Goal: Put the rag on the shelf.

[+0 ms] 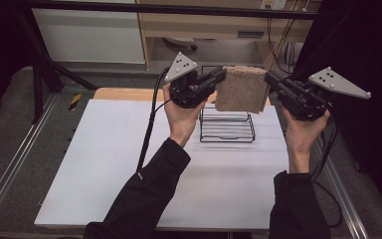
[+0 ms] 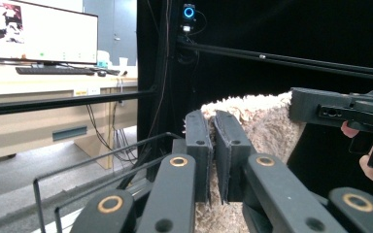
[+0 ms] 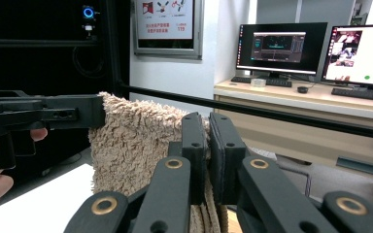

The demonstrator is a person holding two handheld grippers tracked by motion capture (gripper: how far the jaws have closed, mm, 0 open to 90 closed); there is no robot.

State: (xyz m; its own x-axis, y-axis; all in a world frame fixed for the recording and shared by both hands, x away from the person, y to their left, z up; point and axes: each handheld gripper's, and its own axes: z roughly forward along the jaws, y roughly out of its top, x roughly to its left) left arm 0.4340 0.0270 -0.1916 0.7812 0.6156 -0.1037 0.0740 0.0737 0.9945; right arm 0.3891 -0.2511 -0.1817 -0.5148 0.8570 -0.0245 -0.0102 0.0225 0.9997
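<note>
1. One tan fluffy towel (image 1: 241,89) hangs in the air above the black wire rack (image 1: 227,127), stretched between two grippers; each takes an upper corner, likely so the cloth hangs flat and can be lowered onto or draped over the rack
2. The left gripper (image 1: 218,77) is clamped on the towel's left top corner; its jaws stand nearly together with pile squeezed between them
3. The right gripper (image 1: 273,79) is likewise pinched on the right top corner
4. Count: one towel, one rack, two grippers, one white table (image 1: 104,164); the rack sits at the table's far edge, directly under the cloth
</note>
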